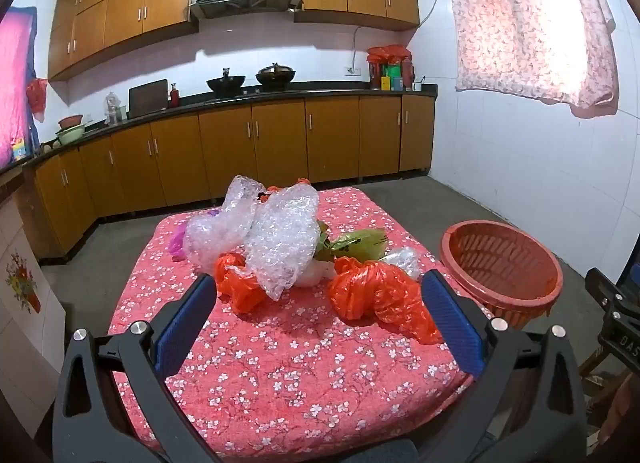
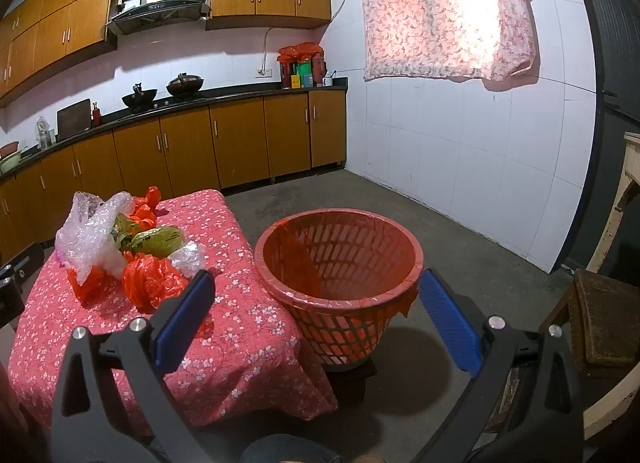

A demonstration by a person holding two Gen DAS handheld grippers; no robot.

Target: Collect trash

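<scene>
Opening step, nothing collected yet: bubble wrap (image 1: 276, 239), red bags (image 1: 372, 295) and a green bag (image 1: 360, 243) lie piled on the floral-clothed table (image 1: 280, 375), with the red basket (image 2: 340, 259) just beside its edge. Left gripper (image 1: 320, 319) and right gripper (image 2: 316, 319) hang tilted downward, jaws spread wide, holding nothing. Next move likely calls for the left to close on the nearest red bag and carry it to the basket.

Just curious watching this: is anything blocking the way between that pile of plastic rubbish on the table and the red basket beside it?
Nothing visible does. The red basket stands open-topped just off the table edge, and the nearest orange bag lies on bare cloth facing it.
</scene>
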